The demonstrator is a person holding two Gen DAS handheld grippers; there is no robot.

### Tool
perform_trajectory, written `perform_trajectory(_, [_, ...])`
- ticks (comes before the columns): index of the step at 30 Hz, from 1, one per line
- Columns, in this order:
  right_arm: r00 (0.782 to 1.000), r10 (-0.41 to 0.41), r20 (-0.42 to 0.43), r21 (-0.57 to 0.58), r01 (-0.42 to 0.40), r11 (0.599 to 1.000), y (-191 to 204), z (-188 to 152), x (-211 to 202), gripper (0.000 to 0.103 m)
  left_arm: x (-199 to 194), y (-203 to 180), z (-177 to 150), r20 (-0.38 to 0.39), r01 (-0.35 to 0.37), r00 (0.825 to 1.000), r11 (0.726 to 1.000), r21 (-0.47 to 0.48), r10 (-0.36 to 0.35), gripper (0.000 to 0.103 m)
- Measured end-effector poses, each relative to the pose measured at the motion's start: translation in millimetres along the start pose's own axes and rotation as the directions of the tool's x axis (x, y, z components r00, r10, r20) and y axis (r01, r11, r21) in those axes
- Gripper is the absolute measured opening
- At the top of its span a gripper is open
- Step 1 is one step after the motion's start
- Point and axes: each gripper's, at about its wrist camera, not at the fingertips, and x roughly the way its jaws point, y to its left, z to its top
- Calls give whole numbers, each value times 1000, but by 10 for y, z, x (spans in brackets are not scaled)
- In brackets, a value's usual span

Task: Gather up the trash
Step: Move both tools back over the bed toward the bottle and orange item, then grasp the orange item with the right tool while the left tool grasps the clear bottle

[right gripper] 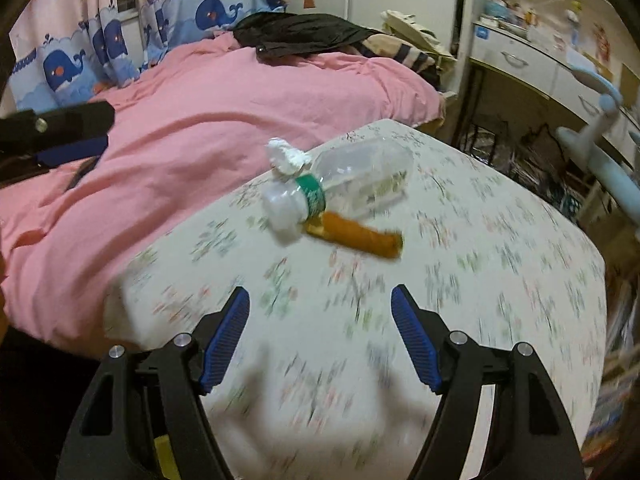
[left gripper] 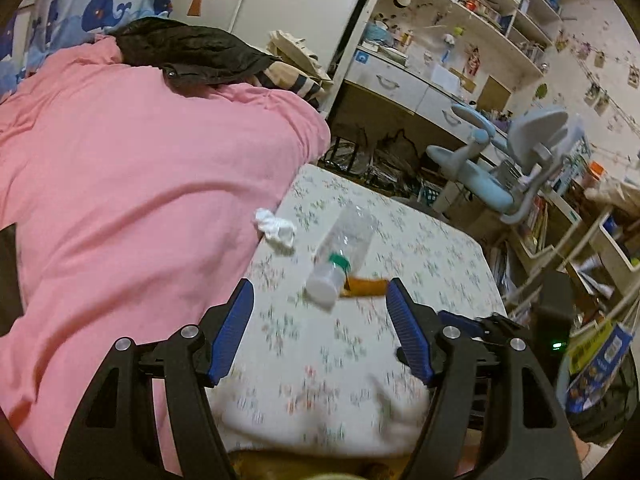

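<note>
A clear plastic bottle (left gripper: 344, 246) (right gripper: 352, 184) with a green label and white cap lies on its side on the floral-clothed table (left gripper: 420, 248) (right gripper: 480, 280). An orange wrapper (left gripper: 366, 287) (right gripper: 360, 236) lies partly under its neck. A crumpled white tissue (left gripper: 276, 230) (right gripper: 286, 158) sits at the table's edge by the bed. My left gripper (left gripper: 320, 284) hangs open just short of the bottle's cap, with nothing between its fingers. My right gripper (right gripper: 320, 296) is open over bare cloth, nearer than the wrapper. Part of the left gripper (right gripper: 56, 132) shows over the bed.
A bed with a pink duvet (left gripper: 120, 200) (right gripper: 200, 112) borders the table's left side, with a black jacket (left gripper: 188, 50) at its far end. A light blue desk chair (left gripper: 516, 164), a desk and cluttered shelves (left gripper: 460, 32) lie beyond. A dark bin (left gripper: 600, 380) holding a printed bag stands at right.
</note>
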Motion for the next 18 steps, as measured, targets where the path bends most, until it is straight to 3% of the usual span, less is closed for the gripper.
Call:
perform_trajectory(8, [998,20,-56,-101,-25,995,-161,327,627,71,617,-112,369,-37,16,999,999,31,-14,66])
perform_trajectory(13, [993,74,-95,-125,-85,988,-222,405,854,70,1036,-146,536,-67,10,998,999,30,-8,66])
perform_trajectory(18, [983,122,-136,-111,-138,984,-308,343,918,50,1383,-214,601,-105,-7,994,997,71,15,66])
